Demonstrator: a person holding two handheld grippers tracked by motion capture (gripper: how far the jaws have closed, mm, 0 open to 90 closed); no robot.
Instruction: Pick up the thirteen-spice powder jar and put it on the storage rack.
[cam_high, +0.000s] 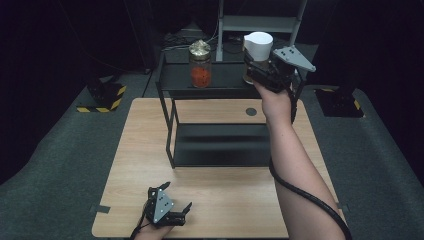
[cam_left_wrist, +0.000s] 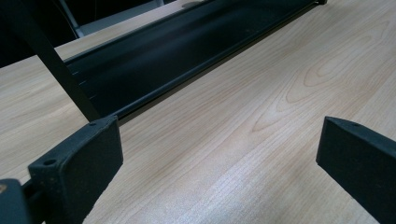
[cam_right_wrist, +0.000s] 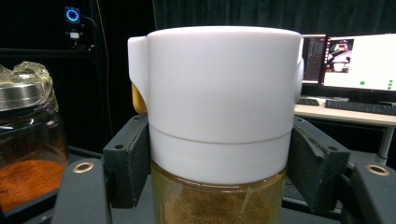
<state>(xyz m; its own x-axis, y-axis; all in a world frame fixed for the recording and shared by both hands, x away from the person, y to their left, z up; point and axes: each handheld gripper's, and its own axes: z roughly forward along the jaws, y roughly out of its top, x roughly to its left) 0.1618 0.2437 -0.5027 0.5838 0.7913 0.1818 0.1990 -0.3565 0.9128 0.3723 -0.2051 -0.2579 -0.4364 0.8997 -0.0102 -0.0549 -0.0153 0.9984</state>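
No readable writing. Right gripper (cam_right_wrist: 219, 163) clamps jar (cam_right_wrist: 219, 196): white lid (cam_right_wrist: 219, 93), brownish contents below. Spice jar (cam_right_wrist: 25, 154) to its left. Left gripper (cam_left_wrist: 219, 154) spread, empty, over table (cam_left_wrist: 261, 93).

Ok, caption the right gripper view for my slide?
Right claw shut on white-capped jar, beside a jar of orange powder.
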